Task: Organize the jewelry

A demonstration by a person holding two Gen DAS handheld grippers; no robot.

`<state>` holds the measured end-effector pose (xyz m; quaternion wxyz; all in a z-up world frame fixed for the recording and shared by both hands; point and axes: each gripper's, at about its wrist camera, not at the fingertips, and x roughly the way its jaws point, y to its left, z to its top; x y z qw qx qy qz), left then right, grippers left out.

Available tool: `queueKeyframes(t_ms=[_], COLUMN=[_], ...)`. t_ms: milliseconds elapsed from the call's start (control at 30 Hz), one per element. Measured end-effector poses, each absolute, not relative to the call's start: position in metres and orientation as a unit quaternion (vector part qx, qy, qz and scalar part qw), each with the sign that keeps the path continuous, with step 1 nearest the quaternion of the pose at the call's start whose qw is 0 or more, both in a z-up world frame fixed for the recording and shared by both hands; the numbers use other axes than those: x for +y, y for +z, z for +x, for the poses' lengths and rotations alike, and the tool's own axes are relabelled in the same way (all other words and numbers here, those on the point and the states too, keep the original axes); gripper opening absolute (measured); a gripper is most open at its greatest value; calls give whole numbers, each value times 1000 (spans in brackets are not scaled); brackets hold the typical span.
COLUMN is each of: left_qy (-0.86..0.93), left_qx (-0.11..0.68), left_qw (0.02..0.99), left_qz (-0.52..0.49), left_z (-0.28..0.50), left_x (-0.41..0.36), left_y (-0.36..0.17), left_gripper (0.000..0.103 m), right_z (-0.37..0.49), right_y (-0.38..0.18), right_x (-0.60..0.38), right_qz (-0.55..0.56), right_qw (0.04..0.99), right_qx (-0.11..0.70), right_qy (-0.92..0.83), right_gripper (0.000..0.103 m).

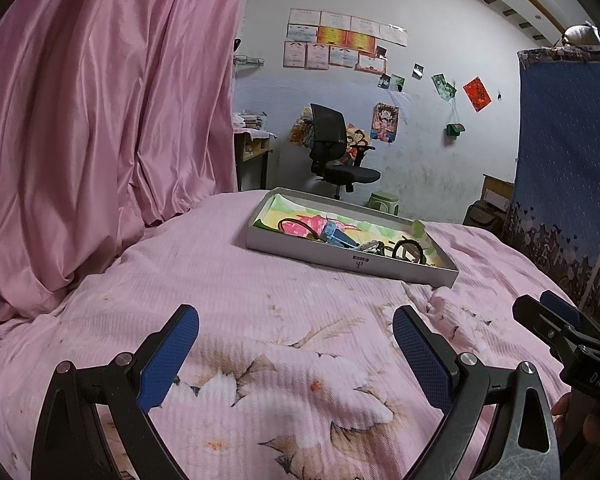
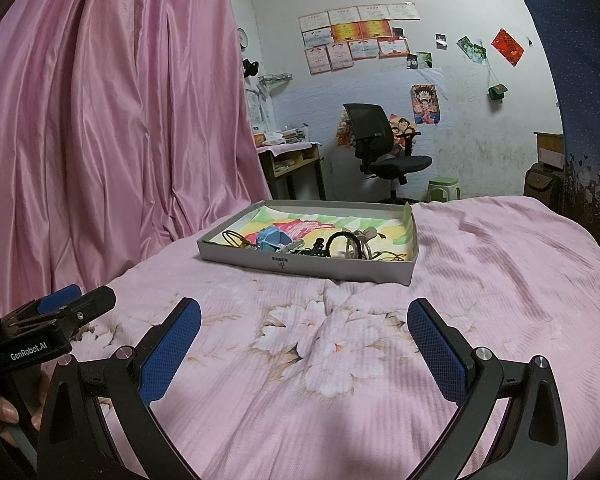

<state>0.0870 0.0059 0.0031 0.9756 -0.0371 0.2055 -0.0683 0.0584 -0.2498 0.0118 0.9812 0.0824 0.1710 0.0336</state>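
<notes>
Left gripper spread wide, blue pads apart, nothing between them; right gripper likewise agape and empty. Both held low over the bed, side by side, aimed at the tray, probably a rest pose that keeps the tray in both cameras' sight.

Pink floral bedspread below and all around, wrinkled toward the tray. Pink curtain hanging at the left; desk chair and wall of certificates beyond the bed.

Shallow grey cardboard tray lying flat on the bed, ahead of both grippers and well apart from them, bare bedspread between. Bright patterned lining inside.

Jewelry and small accessories gathered in the tray, crowded along its near wall: blue clip-like piece, black hair ring, thin wire loops at either end, exact kinds too small to tell. None seen loose on the bedspread.

Pieces in the tray fit either a heap awaiting sorting or a finished gathering-up; no telling which from this.
</notes>
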Motion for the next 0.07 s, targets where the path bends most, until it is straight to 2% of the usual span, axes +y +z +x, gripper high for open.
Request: queueKeyframes(t_ms=[67], left_qy=[-68], left_qx=[206], left_qw=[976], left_qz=[-37], left_z=[87], left_x=[5], left_y=[3], left_gripper=[98], right_z=[58], right_y=[11], right_x=[-250], right_qz=[82], right_qw=[981], right_qx=[171], right_qy=[34], right_gripper=[102])
